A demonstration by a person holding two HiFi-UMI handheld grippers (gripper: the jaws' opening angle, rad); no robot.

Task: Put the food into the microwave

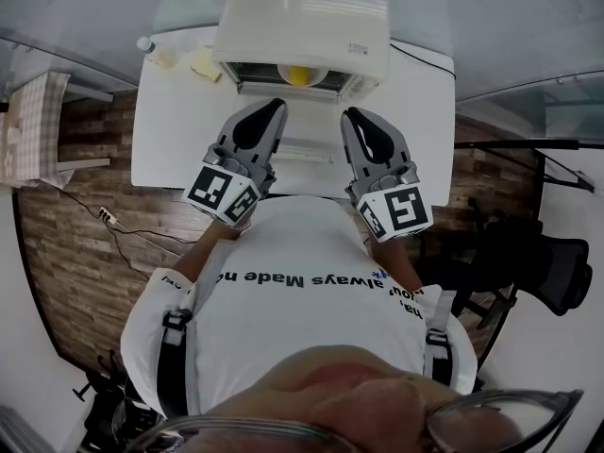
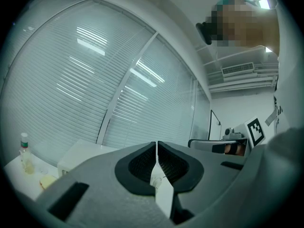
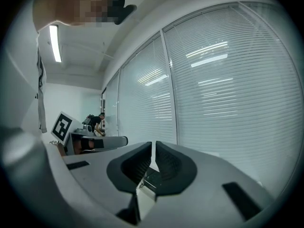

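- Well ahead of both tongs, a white desk (image 1: 170,149) spreads out, with wooden floor (image 1: 75,225) to either side.
- Beyond the tips of the tongs, a cream microwave (image 1: 302,22) stands at the desk's far edge, its front open toward them.
- Slatted window blinds (image 2: 95,80) fill the background ahead of each pair of tongs in the two gripper views.
- Left tongs (image 1: 269,111) are held near the person's chest and point at the microwave; the jaws are pressed together with nothing between them.
- Right tongs (image 1: 351,116) sit just beside the left ones, aimed the same way; the jaws are narrowed to a thin slit and hold nothing.
- Yellow food (image 1: 300,74) on a white dish lies in the microwave's mouth, straight ahead and between the two pairs of tongs, well apart from both.
- A small bottle (image 1: 156,53) and a pale yellow lump (image 1: 205,62) rest on the desk ahead and to the left of the left tongs.
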